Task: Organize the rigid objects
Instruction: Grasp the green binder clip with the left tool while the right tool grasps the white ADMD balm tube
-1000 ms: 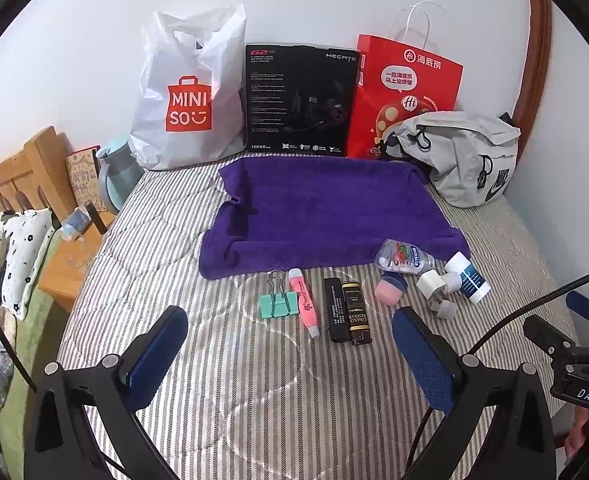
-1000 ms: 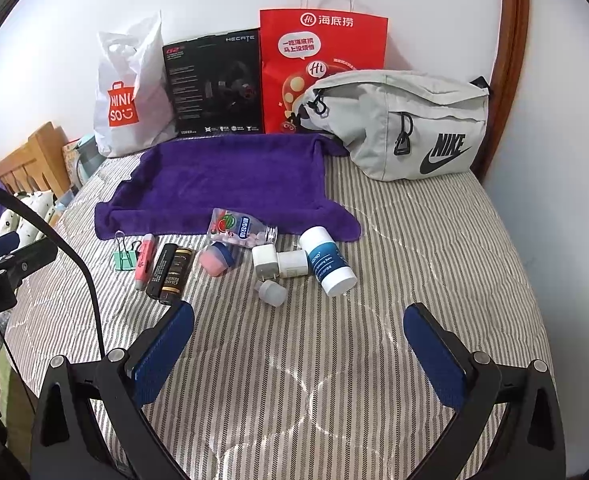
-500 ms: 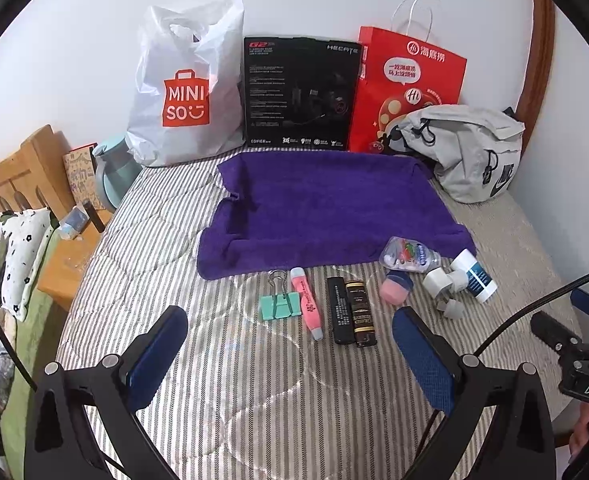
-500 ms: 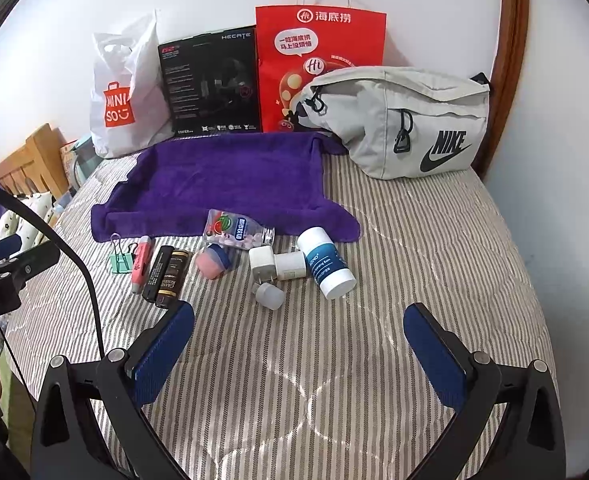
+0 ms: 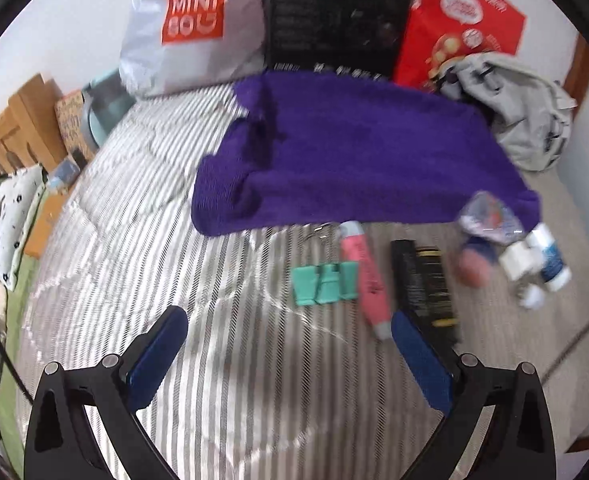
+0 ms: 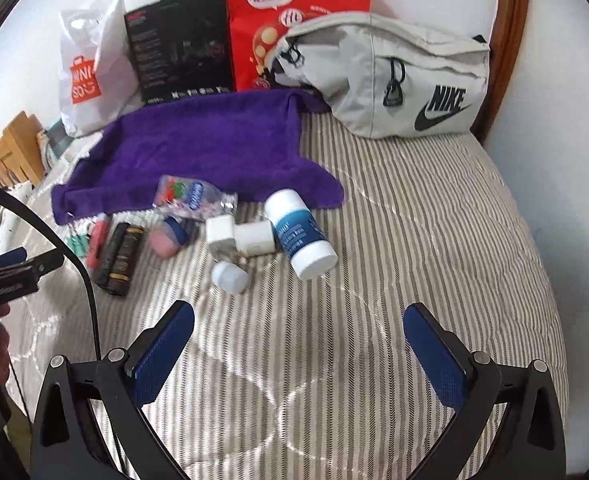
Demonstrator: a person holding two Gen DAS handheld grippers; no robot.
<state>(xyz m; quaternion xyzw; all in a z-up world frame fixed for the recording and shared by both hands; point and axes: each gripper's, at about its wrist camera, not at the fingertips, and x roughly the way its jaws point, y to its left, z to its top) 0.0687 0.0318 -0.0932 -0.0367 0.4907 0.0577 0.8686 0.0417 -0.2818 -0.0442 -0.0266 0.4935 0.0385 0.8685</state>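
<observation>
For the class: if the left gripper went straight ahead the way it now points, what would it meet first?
Probably the green binder clips, lying just ahead of the open left gripper, slightly toward its right finger; the purple towel lies beyond. The blur leaves depth uncertain.

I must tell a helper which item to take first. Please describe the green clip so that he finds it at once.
Find the purple towel on the striped bed. A row of small items lies along its near edge, and the green clip is at the left end, beside a pink pen. It alone is mint green, with wire handles.
</observation>
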